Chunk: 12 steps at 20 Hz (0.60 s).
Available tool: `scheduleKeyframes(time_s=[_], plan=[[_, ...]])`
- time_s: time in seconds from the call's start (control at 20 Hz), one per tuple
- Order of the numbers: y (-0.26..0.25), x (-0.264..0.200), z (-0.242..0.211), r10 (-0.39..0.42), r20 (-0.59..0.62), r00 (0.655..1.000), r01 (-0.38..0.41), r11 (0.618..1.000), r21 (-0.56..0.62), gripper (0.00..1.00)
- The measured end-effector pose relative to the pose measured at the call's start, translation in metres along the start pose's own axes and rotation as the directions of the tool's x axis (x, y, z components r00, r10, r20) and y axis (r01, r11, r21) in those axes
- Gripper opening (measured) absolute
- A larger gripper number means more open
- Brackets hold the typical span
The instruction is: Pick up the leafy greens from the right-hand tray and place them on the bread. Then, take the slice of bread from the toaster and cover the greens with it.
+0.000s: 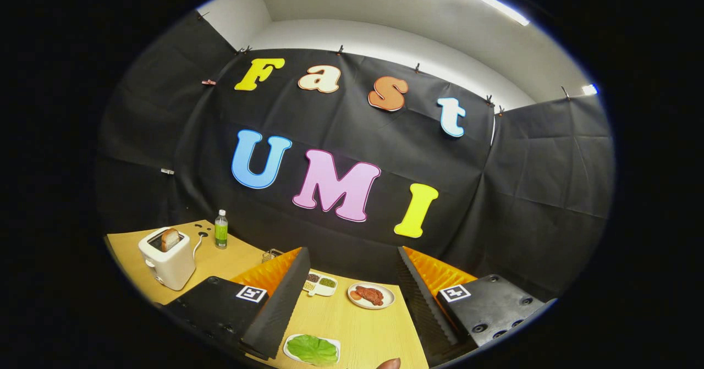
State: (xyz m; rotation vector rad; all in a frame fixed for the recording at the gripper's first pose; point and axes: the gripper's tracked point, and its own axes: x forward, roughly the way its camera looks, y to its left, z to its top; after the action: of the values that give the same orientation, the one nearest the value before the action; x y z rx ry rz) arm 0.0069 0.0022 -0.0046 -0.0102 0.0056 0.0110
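Observation:
My gripper stands open and wide, high above the wooden table, with nothing between its fingers. The leafy greens lie on a small white tray down between the fingers, close to the left finger. A white toaster stands well off to the left beyond that finger, with a slice of bread sticking up out of its slot. A brownish rounded edge peeks in just right of the greens; I cannot tell what it is.
A white plate with reddish meat and a small divided dish of condiments lie farther ahead between the fingers. A green-labelled bottle stands behind the toaster. A small wire basket sits by the back wall.

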Motion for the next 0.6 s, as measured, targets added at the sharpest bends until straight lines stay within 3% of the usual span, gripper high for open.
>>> scheduleKeyframes(time_s=[0.6], plan=[[0.015,0.003,-0.006,0.07,-0.006,0.998,-0.069,0.997,0.02,0.98]])
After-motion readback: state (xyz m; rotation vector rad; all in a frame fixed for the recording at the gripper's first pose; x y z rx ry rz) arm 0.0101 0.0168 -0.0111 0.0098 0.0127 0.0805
